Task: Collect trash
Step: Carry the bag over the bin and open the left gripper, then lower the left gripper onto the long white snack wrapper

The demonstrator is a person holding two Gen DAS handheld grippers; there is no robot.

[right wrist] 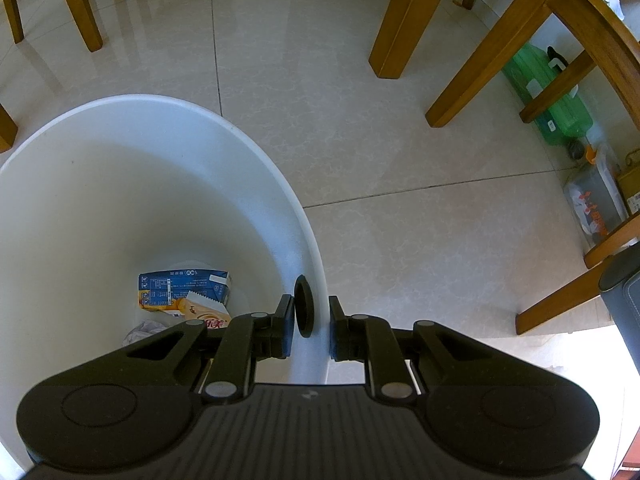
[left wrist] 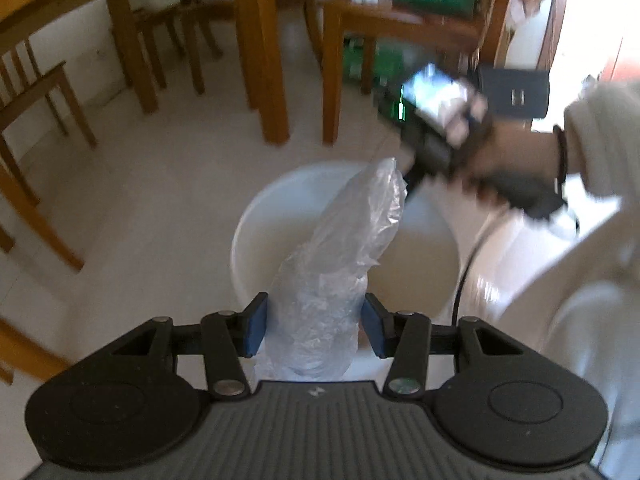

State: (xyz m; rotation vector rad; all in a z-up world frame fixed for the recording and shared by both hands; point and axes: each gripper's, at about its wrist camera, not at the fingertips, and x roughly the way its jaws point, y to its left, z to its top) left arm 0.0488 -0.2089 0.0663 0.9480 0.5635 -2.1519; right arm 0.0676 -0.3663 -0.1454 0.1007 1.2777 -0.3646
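Note:
A crumpled clear plastic bag [left wrist: 336,264] stands up between the blue pads of my left gripper [left wrist: 314,326], which is shut on it just above the white bin [left wrist: 256,224]. In the right wrist view my right gripper [right wrist: 310,330] straddles the white bin's rim [right wrist: 308,240]: one finger is inside, one outside, closed on the wall and a black round knob [right wrist: 304,306]. At the bin's bottom lie a blue carton [right wrist: 180,288], an orange-and-white wrapper [right wrist: 204,312] and crumpled paper [right wrist: 144,330]. The right gripper [left wrist: 416,176] and the hand holding it appear blurred at the bin's far rim.
The bin stands on pale floor tiles [right wrist: 400,200]. Wooden table legs [right wrist: 404,16] and chairs [left wrist: 44,112] stand beyond it. A green plastic case [right wrist: 552,92] and a plastic bag [right wrist: 596,196] lie under the table at the right. A dark cylinder [right wrist: 624,300] stands at the right edge.

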